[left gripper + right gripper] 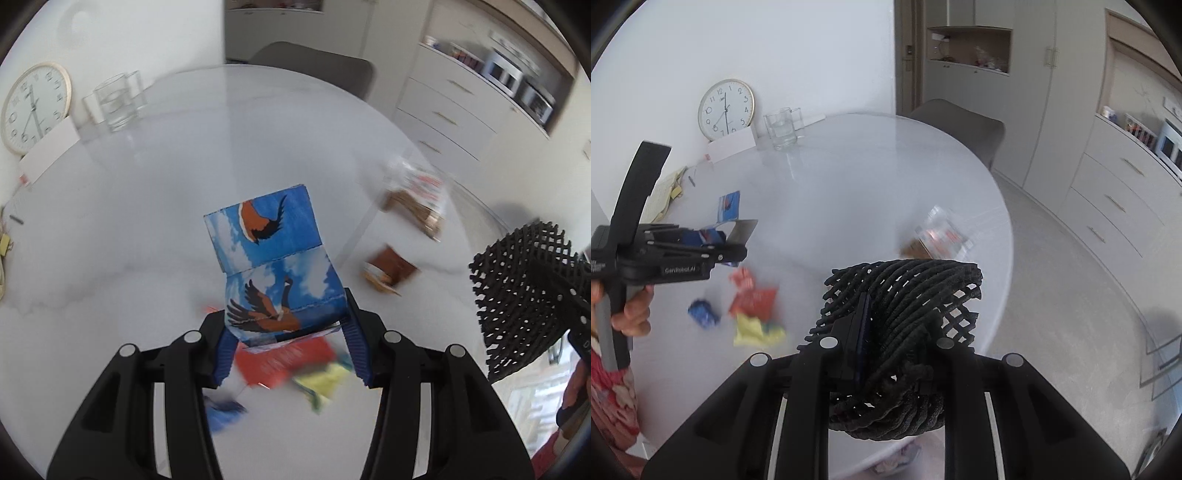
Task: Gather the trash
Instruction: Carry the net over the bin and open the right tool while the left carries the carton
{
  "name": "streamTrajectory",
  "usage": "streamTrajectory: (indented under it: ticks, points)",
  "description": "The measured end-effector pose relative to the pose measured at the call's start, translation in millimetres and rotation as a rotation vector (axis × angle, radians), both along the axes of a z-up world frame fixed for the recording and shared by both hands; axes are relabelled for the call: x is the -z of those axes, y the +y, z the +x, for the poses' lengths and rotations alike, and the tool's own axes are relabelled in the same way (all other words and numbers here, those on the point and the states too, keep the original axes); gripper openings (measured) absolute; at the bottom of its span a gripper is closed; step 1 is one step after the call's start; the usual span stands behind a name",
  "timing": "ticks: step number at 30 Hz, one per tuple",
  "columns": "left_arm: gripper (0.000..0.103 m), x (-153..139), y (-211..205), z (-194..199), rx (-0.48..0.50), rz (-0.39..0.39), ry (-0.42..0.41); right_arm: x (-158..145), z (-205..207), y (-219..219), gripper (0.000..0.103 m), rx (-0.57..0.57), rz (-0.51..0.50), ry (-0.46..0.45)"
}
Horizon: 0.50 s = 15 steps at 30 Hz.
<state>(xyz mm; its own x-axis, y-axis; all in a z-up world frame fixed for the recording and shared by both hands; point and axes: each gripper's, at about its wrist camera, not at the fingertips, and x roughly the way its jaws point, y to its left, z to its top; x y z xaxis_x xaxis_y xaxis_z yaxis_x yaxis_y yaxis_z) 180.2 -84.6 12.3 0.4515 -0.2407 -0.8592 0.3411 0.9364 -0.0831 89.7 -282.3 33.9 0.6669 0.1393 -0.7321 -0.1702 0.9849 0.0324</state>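
Note:
My left gripper (pixel 290 338) is shut on the lower end of a blue carton (pixel 266 240) printed with flying geese, held above the white table (pixel 147 221). In the right wrist view that left gripper (pixel 733 242) hangs at the left with the carton (pixel 729 206) sticking out of it. My right gripper (pixel 875 332) is shut on the wall of a black mesh basket (pixel 905 295), which also shows at the right of the left wrist view as the basket (pixel 524 295). On the table lie a red wrapper (pixel 753 295), a yellow wrapper (pixel 757 328) and a blue crumpled scrap (pixel 703 312).
A clear plastic pack (pixel 938 236) and a brown packet (pixel 391 269) lie near the table's right edge. A clock (pixel 726 109), a white card (pixel 731 146) and glass mugs (pixel 781 127) stand at the back. A grey chair (pixel 960 123) is behind the table, drawers (pixel 1115 199) at right.

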Motion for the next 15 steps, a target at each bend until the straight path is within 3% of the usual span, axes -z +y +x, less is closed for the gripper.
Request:
streamTrajectory:
  ticks: [7,15]
  points:
    - [0.049,-7.1,-60.3,-88.4,0.147,0.011,-0.034,35.2,-78.9,-40.5,0.019,0.069,-0.007,0.029]
    - [0.050,20.9,-109.1,-173.2,0.265,0.008,0.008,88.3,-121.7,-76.7,0.018,0.135,0.026,0.086]
